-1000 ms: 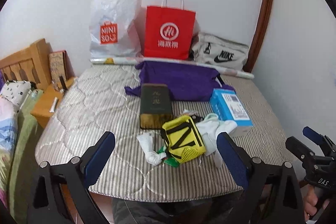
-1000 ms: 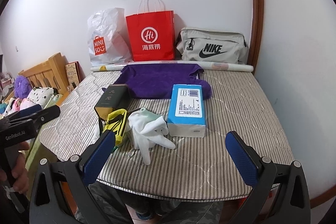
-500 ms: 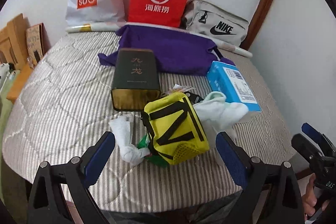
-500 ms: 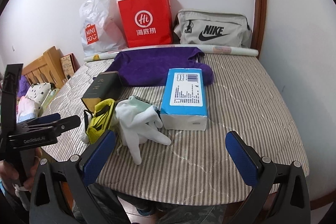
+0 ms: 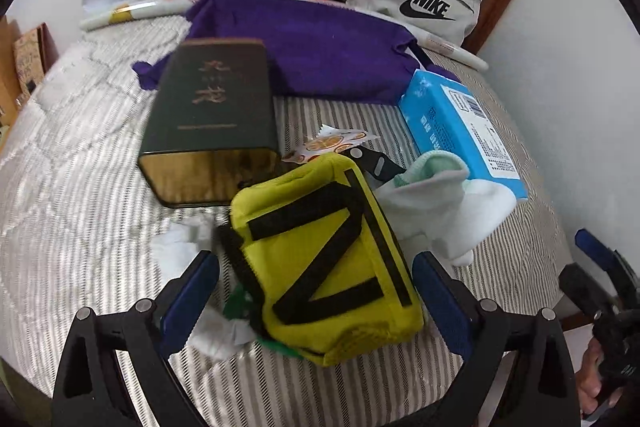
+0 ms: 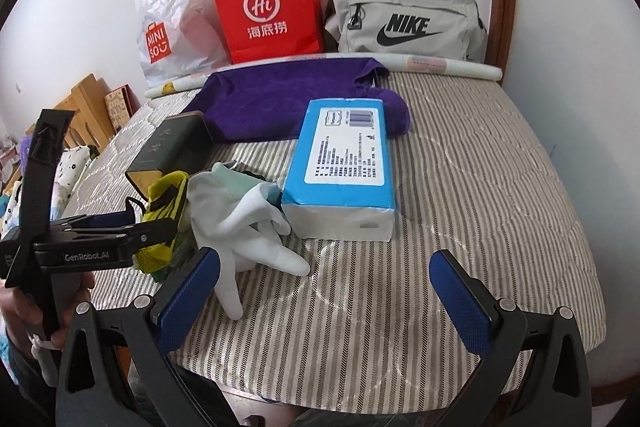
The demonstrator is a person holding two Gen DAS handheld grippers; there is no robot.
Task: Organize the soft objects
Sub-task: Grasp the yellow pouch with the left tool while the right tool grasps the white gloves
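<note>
A yellow pouch with black straps [image 5: 328, 267] lies on the striped mattress [image 5: 80, 211]; my left gripper [image 5: 316, 291] is open, one finger on each side of it. A white glove [image 6: 248, 223] over a mint sock [image 6: 236, 179] lies beside the pouch, with crumpled white cloth [image 5: 180, 243] at the left. A purple cloth [image 6: 280, 99] is spread at the back. My right gripper [image 6: 324, 299] is open and empty above the mattress near the front edge, just right of the glove. The yellow pouch [image 6: 166, 203] shows partly behind the left gripper in the right wrist view.
A dark green tin box [image 5: 212, 115] and a blue tissue pack [image 6: 344, 163] lie by the pile. A Miniso plastic bag [image 6: 172, 27], a red paper bag [image 6: 268, 11] and a grey Nike bag [image 6: 404, 23] stand against the wall. A wooden headboard [image 6: 84, 107] is at the left.
My left gripper has moved forward and down until its fingers straddle the yellow pouch. My right gripper has come slightly closer to the glove and tissue pack.
</note>
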